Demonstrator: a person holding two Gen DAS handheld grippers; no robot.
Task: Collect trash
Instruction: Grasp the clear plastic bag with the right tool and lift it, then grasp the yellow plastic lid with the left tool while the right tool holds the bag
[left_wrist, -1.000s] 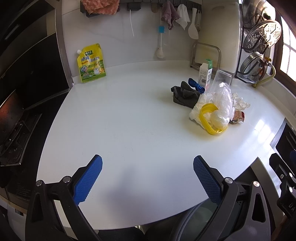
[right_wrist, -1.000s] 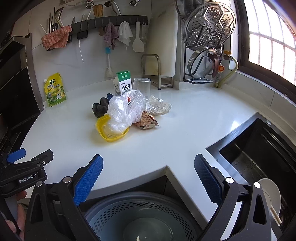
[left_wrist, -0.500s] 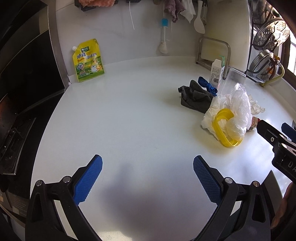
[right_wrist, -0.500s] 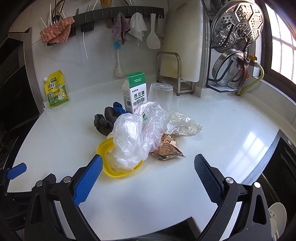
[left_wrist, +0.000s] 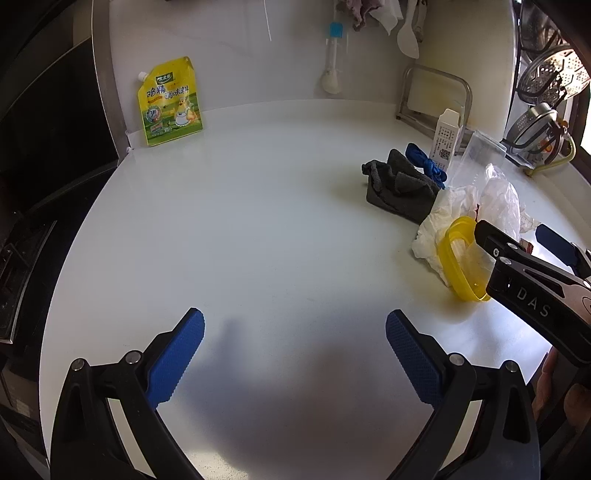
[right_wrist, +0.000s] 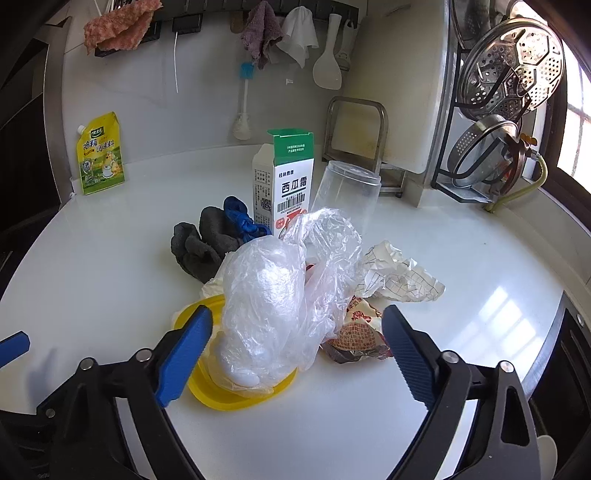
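Closing in since a second ago, right gripper (right_wrist: 297, 352) brackets the clear plastic bag (right_wrist: 284, 295) on the yellow lid (right_wrist: 236, 395); jaws narrowing, not yet pinching. Left gripper (left_wrist: 295, 354) open, empty over counter (left_wrist: 258, 221). Pickup looks imminent.

Yellow seasoning pouch (left_wrist: 170, 101), perhaps leaning

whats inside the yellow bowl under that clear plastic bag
The clear plastic bag sits in the yellow bowl and fills most of it. Something white shows through the bag near the rim. The bag covers the bowl's bottom, so anything else in there is hidden.
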